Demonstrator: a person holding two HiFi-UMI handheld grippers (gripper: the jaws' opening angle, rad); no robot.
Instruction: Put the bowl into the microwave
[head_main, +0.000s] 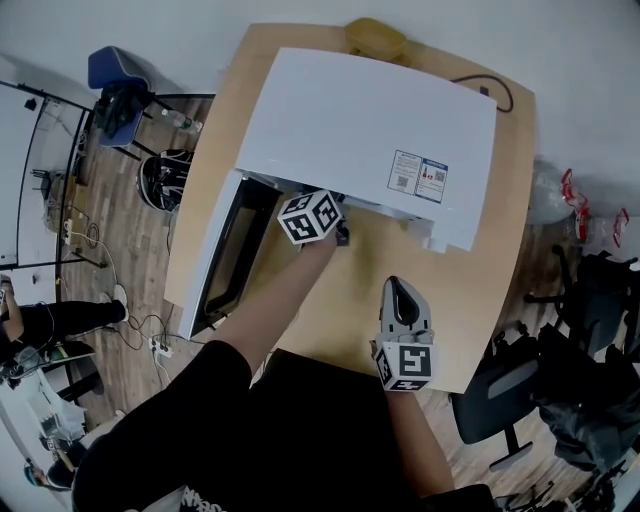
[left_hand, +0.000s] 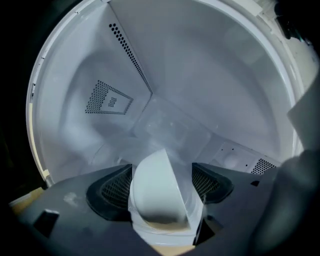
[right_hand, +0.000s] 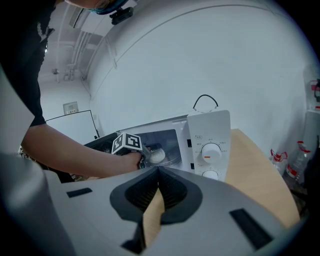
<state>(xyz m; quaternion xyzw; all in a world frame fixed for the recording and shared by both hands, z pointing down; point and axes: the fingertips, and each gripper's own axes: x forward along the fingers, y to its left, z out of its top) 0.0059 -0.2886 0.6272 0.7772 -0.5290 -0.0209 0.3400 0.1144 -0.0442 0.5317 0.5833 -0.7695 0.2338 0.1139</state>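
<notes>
The jaws of the left gripper (left_hand: 162, 175) were clenched on a small white round bowl (left_hand: 156, 197), one dark ribbed pad on each side of it. In the left gripper view the bowl sat inside the white cavity of the microwave (left_hand: 210, 70), above a clear glass turntable plate (left_hand: 170, 125). Whether it touched the plate could not be told. A perforated vent panel (left_hand: 107, 100) showed on the cavity's left wall.

In the right gripper view the jaws of the right gripper (right_hand: 158, 172) were pressed together at their tips and held nothing. Only a sliver of the light wooden table (right_hand: 262, 170) showed between them lower down. Beyond them stood the microwave with its two round white dials (right_hand: 211, 151) and its door open. The person's left arm (right_hand: 75, 155) reached into the opening, and the bowl showed as a pale shape just past the marker cube (right_hand: 126, 142). A black cable (right_hand: 205, 102) looped above the microwave.

In the head view the microwave's flat white top carried a printed sticker (head_main: 418, 176), and its dark-windowed door (head_main: 232, 255) was swung out to the left. The left gripper's cube was at the mouth of the cavity. The right gripper hovered well apart from it, over the table's near edge, beside a black office chair (head_main: 500, 400).
</notes>
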